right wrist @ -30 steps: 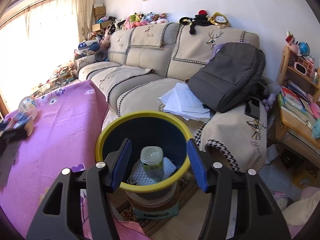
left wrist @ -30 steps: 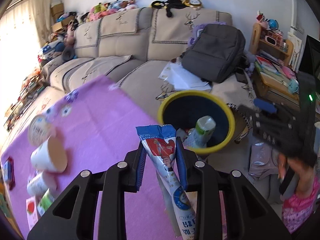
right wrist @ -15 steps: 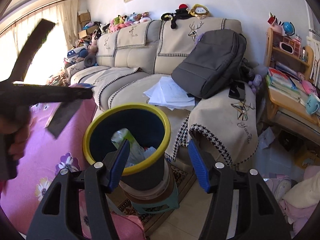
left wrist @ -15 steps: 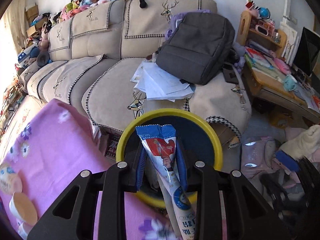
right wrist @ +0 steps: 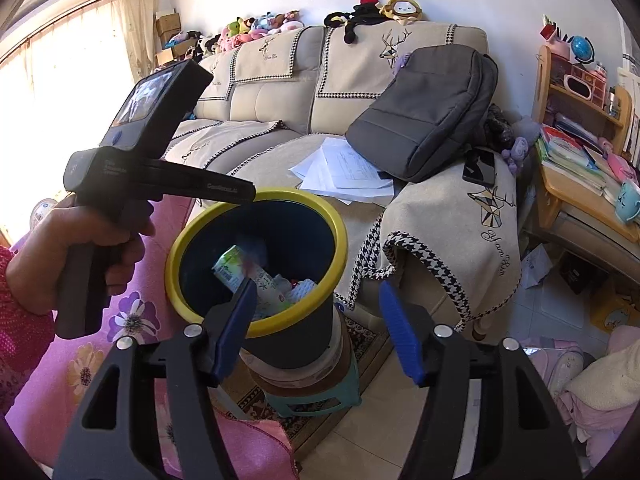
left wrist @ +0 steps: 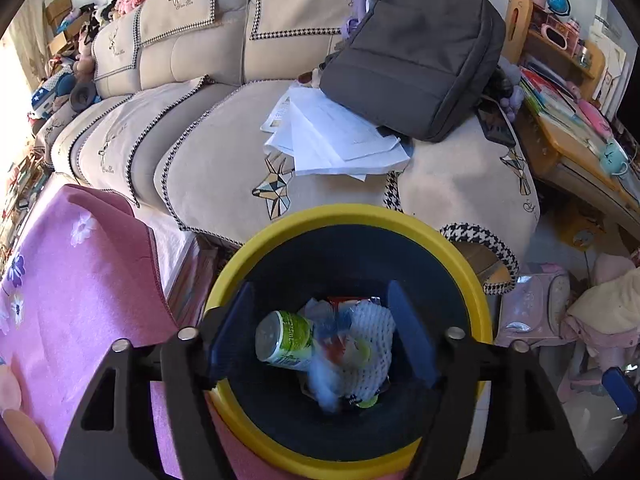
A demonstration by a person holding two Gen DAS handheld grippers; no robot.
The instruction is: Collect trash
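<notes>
Left wrist view looks straight down between the blue pads of the left gripper (left wrist: 320, 330), whose jaws stand wide apart and hold nothing. Directly under them is the mouth of the bin (left wrist: 472, 280), dark inside with a yellow rim. Inside it lie a green-labelled bottle (left wrist: 286, 338), a white foam net (left wrist: 374, 344) and a blurred blue-and-white wrapper (left wrist: 326, 384) that seems to be dropping in. Beside the bin on the left spreads the worktop (left wrist: 80, 280) under its pink flowered cloth, and beyond the bin is a beige sofa (left wrist: 208, 148) carrying loose papers (left wrist: 332, 136) and a grey backpack (left wrist: 416, 64).

From the right wrist view the right gripper (right wrist: 318, 328) is likewise spread wide and empty, hanging just beside the bin (right wrist: 340, 232), which stands on a small stool (right wrist: 316, 404). The left hand (right wrist: 76, 248) grips its tool above the rim.

By my reading, the release step is in hand: one piece of trash is going into the bin. The next move calls for turning a gripper back to the worktop, where pale round shapes at the left edge of the left view may be more rubbish, though they are too cropped to identify
</notes>
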